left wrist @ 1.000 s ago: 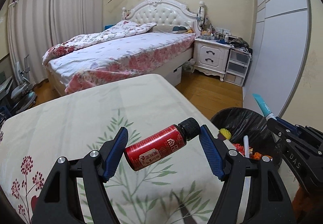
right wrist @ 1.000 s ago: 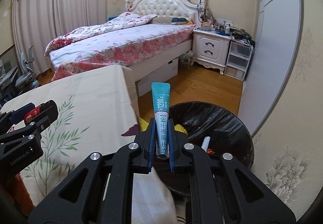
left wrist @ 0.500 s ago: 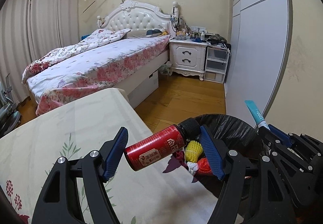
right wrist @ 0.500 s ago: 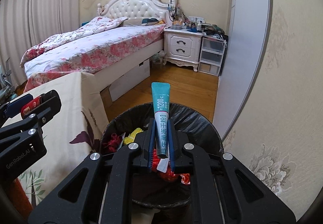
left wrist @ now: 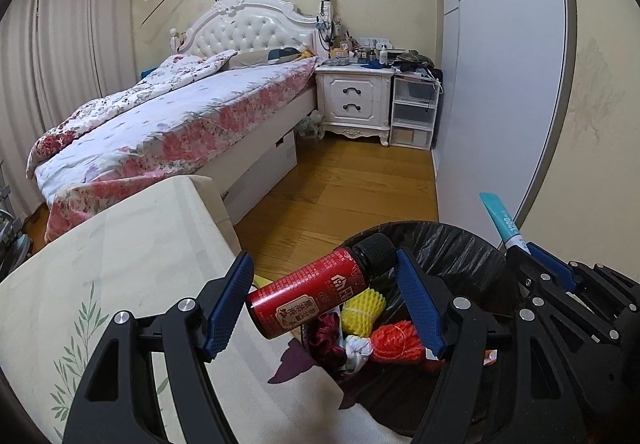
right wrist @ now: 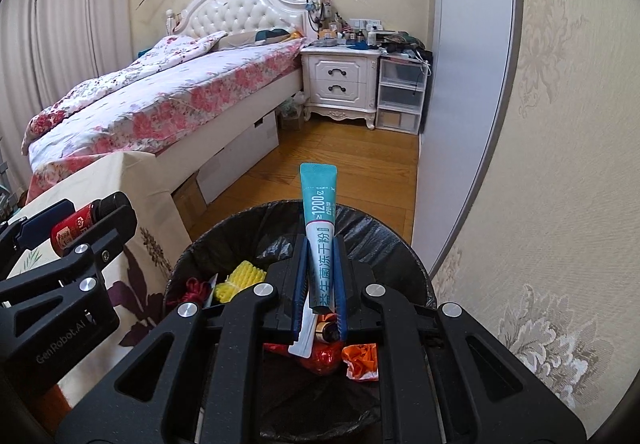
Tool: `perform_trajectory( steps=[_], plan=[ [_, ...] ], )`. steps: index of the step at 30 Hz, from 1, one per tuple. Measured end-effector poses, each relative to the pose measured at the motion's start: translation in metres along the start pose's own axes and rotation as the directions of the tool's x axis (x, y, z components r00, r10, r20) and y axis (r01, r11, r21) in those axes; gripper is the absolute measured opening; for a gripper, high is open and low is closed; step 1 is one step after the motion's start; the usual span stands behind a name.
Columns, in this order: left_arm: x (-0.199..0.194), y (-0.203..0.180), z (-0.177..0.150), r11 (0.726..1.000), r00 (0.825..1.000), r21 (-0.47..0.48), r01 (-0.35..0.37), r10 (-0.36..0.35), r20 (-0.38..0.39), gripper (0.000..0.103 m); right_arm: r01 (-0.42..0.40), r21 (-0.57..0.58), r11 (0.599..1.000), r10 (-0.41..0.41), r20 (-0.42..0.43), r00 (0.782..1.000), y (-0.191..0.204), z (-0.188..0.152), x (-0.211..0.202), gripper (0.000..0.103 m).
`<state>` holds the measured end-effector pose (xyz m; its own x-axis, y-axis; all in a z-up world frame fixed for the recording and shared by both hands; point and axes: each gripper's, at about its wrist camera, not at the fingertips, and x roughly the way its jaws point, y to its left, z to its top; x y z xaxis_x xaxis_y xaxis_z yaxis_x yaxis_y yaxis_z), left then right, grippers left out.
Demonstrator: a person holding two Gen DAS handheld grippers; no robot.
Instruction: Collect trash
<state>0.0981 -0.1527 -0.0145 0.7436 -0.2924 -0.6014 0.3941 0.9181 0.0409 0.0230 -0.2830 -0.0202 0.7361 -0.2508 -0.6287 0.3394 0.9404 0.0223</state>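
Holding one piece of rubbish each, two black tongs hang over a bin lined with a black bag (right wrist: pixel 384 240), which stands on the wooden floor just beside the cloth-covered worktop (left wrist: pixel 132 256). The left tongs (left wrist: pixel 324 296) clamp a small red bottle (left wrist: pixel 308 296) endwise, one blue pad on its base, the other on its black cap; it looks rigid, smooth and likely to slip, so a hold across the body would seem surer. The right tongs (right wrist: pixel 318 276) are closed on a teal and white tube (right wrist: pixel 320 244) near its lower end, crimped tail up. It looks light, soft and squeezable. The bin already holds yellow foam netting (right wrist: pixel 240 280), red cord (left wrist: pixel 396 338) and wrappers.
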Motion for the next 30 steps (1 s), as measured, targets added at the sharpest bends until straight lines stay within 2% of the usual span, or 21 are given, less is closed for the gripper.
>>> perform_trajectory(
  steps=[11,17,21,27,29,30],
  plan=[
    [0.019,-0.01,0.008,1.0,1.0,0.012,0.003,-0.003,-0.029,0.071,0.012,0.025,1.0,-0.012,-0.021,1.0,-0.004,0.001,0.015,0.015],
    [0.026,-0.011,0.008,1.0,0.999,0.012,-0.002,0.002,-0.045,0.08,0.022,0.036,0.999,-0.021,-0.02,1.0,-0.008,0.0,0.016,0.018],
    [0.027,-0.009,0.008,1.0,0.999,0.004,-0.006,0.006,-0.05,0.081,0.026,0.039,0.999,-0.025,-0.019,1.0,-0.01,0.0,0.016,0.019],
    [0.028,-0.008,0.007,1.0,0.999,-0.001,-0.011,0.011,-0.047,0.083,0.04,0.051,0.998,-0.04,-0.014,0.999,-0.013,0.0,0.014,0.033],
    [0.028,-0.008,0.007,1.0,0.999,-0.002,-0.014,0.014,-0.045,0.083,0.048,0.061,0.997,-0.048,-0.006,0.999,-0.015,0.0,0.012,0.046],
    [0.028,-0.007,0.008,1.0,0.999,-0.001,-0.018,0.018,-0.045,0.083,0.05,0.064,0.997,-0.05,-0.004,0.999,-0.016,0.0,0.011,0.047]
  ],
)
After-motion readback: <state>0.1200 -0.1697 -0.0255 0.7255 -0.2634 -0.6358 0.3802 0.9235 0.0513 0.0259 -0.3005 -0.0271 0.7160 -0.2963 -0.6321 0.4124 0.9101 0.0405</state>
